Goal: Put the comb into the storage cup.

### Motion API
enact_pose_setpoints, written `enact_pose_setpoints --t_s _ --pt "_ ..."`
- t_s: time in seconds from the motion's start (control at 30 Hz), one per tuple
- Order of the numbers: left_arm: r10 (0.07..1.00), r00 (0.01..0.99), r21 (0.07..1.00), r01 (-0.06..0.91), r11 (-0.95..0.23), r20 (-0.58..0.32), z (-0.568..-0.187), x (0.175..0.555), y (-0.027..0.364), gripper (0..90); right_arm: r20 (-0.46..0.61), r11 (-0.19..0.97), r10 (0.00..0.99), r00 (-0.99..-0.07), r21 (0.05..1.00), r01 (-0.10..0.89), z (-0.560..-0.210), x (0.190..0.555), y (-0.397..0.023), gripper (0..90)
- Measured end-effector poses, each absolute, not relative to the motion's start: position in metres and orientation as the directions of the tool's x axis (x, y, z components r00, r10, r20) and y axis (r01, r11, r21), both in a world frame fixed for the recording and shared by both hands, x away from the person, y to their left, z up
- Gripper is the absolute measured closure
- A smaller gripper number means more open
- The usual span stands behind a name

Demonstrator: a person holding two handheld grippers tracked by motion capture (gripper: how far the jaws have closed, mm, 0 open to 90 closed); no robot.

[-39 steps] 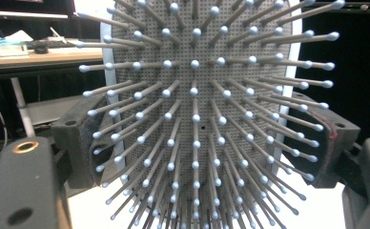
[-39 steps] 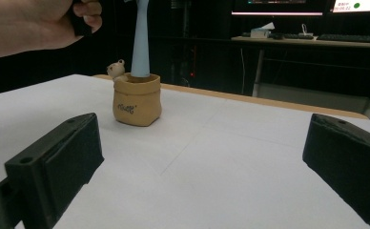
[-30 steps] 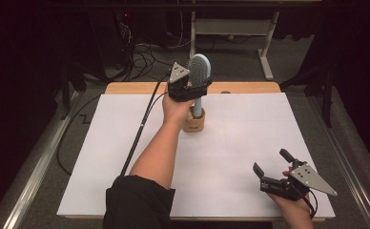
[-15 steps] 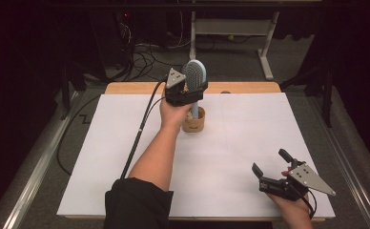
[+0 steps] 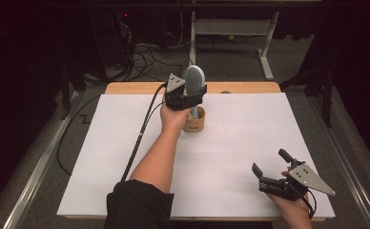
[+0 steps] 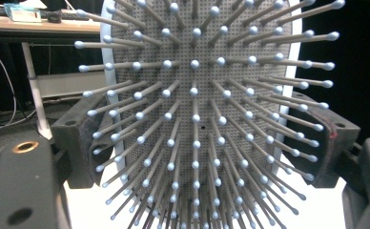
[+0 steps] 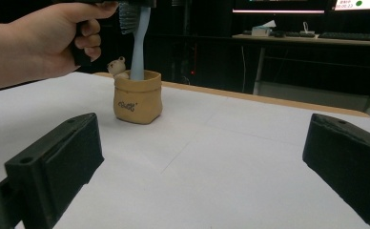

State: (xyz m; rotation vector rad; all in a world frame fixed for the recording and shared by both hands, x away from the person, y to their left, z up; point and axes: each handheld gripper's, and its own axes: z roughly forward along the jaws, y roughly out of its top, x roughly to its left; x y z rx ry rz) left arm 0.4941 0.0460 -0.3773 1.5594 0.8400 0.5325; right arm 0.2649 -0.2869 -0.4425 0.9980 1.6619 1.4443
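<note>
A light blue hairbrush [image 5: 194, 78] stands upright with its handle [image 7: 139, 47] down inside a small tan pot [image 5: 195, 121] at the far middle of the white table sheet [image 5: 107, 157]. My left gripper [image 5: 189, 95] is shut on the brush head. In the left gripper view the bristles [image 6: 197, 95] sit between its black fingers [image 6: 78, 138]. A tiny bear figure [image 7: 118, 67] sits at the rim of the pot [image 7: 138, 98]. My right gripper [image 5: 269, 161] rests at the near right of the table, jaws wide apart with nothing between them [image 7: 202, 129], facing the pot.
A wooden table edge [image 5: 250, 87] runs along the far side. Metal rails [image 5: 40, 157] flank the table. Cables [image 5: 145, 52] lie on the floor beyond, beside a white desk frame [image 5: 269, 43]. The left gripper's cable [image 5: 142, 129] trails across the sheet.
My left hand has shifted the brush slightly down and to the left over the pot. The right gripper has stayed where it was.
</note>
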Motion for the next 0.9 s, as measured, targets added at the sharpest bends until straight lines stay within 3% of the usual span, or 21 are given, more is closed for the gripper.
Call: enact_pose_setpoints --t_s 0.9 --pt "0.806 0.56 0.964 0.26 0.046 -0.189 -0.394 0.496 0.059 20.3 -0.025 0.081 0.89 -0.454 0.991 0.104 -0.443 0.265 -0.286 0.1"
